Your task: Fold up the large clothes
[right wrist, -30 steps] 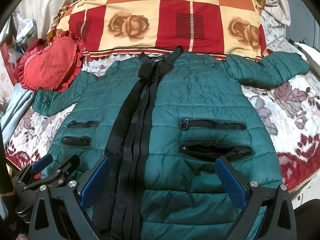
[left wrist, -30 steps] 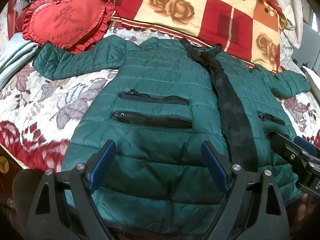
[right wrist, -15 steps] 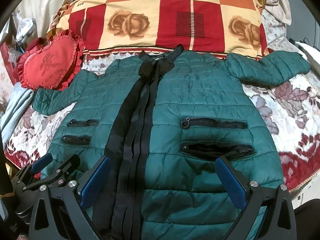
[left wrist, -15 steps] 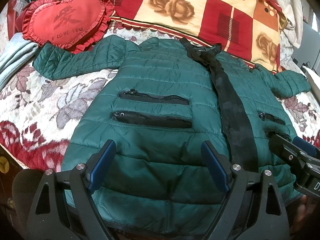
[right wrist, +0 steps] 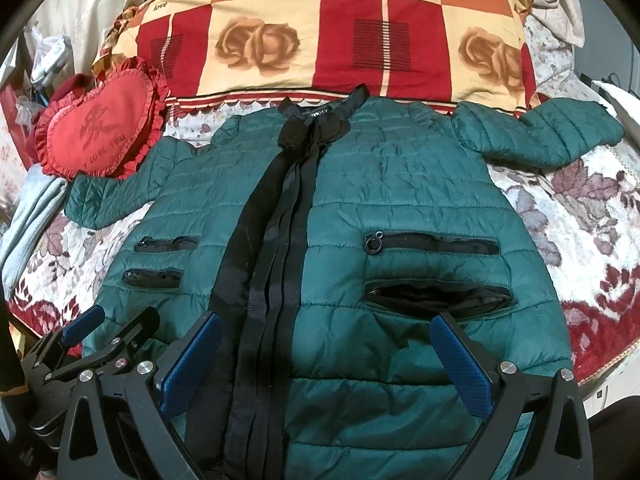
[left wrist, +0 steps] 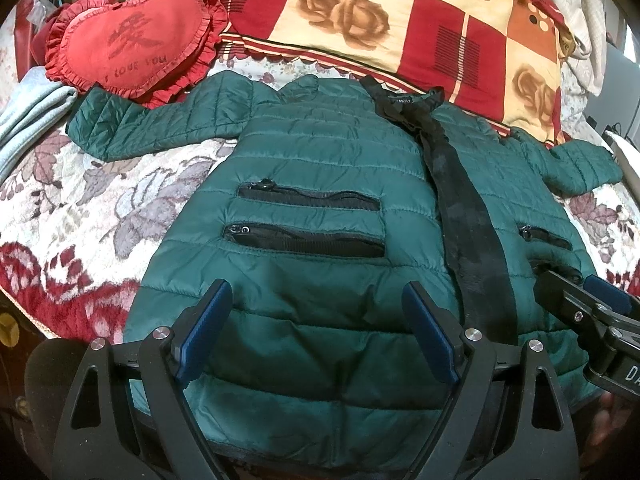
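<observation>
A dark green quilted jacket [left wrist: 320, 168] [right wrist: 400, 208] lies face up on the bed, both sleeves spread out sideways, with a black zip placket [right wrist: 276, 240] running down its front. My left gripper [left wrist: 316, 332] hovers open over the jacket's lower left half, below the two black zip pockets [left wrist: 308, 220]. Over the lower hem my right gripper [right wrist: 326, 360] hangs open, to the right of the placket. Nothing sits between either pair of blue pads. Each gripper shows at the edge of the other's view.
A red heart-shaped cushion [left wrist: 128, 44] [right wrist: 96, 132] lies by the left sleeve. A red and cream rose-patterned quilt [left wrist: 400, 12] is bunched behind the collar. Folded grey cloth [left wrist: 28, 108] lies at the far left. The floral bedspread [left wrist: 100, 208] surrounds the jacket.
Both grippers have eased very slightly forward over the jacket; they stay open. The jacket has not moved.
</observation>
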